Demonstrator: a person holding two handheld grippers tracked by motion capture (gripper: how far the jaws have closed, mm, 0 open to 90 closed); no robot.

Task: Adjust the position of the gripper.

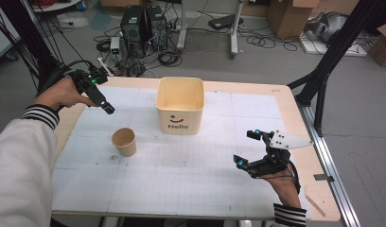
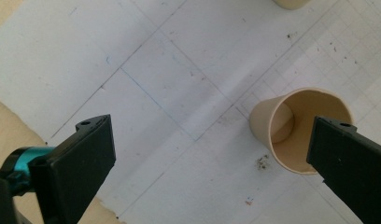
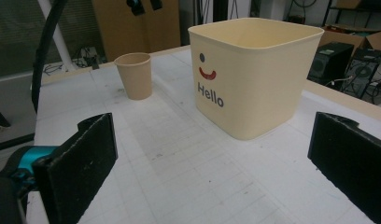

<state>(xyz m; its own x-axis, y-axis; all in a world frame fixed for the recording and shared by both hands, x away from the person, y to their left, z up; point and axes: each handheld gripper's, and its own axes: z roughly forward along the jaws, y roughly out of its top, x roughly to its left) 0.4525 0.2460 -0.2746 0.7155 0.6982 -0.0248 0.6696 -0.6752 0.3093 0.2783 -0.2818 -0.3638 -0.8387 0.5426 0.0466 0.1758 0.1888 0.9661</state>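
Observation:
A tan paper cup stands upright and empty on the white gridded mat, left of centre. Behind it stands a cream square bin with a smiley and "Hello" printed on its front. My left gripper hovers above the mat's back left, pointing down, open. In the left gripper view the cup lies below, by the right jaw, untouched. My right gripper is held low at the front right, open and holding nothing. The right gripper view faces the bin and the cup beyond.
The mat covers a wooden table whose bare edge shows at the right and back. Small dark specks lie on the mat beside the cup. Beyond the table are computer towers, cables and black frame legs on the floor.

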